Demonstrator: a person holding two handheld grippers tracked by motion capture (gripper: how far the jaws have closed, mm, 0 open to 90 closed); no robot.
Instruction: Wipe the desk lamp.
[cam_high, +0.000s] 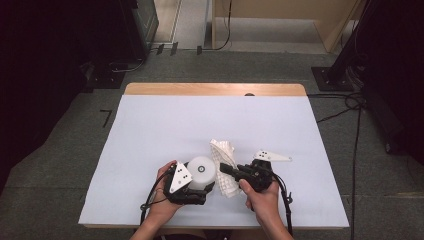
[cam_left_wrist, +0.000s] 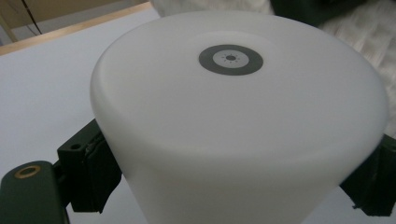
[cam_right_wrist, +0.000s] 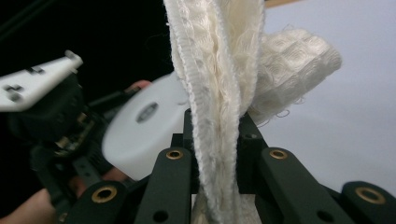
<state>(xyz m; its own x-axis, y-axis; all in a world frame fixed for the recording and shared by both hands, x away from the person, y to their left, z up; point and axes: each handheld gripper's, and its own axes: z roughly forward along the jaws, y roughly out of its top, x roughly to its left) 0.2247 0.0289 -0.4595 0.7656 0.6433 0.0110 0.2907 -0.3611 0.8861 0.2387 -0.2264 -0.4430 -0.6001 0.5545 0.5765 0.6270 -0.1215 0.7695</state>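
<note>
Where cloth (cam_right_wrist: 219, 116) hides pads, right claw (cam_right_wrist: 218, 140) clamped; left claw (cam_left_wrist: 224, 186) gripping cup (cam_left_wrist: 238, 116).

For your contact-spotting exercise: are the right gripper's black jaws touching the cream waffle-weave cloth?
Touching. The right gripper view shows the right gripper with its jaws shut on the cream waffle-weave cloth, which is pinched flat between the pads.

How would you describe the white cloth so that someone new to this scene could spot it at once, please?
Start at the white table and look to its near edge, where two hands hold black grippers. The cloth hangs pinched in the right gripper, just right of the round white lamp held in the left gripper. Unlike the smooth, hard lamp, it is limp, cream-white and waffle-textured.
</note>
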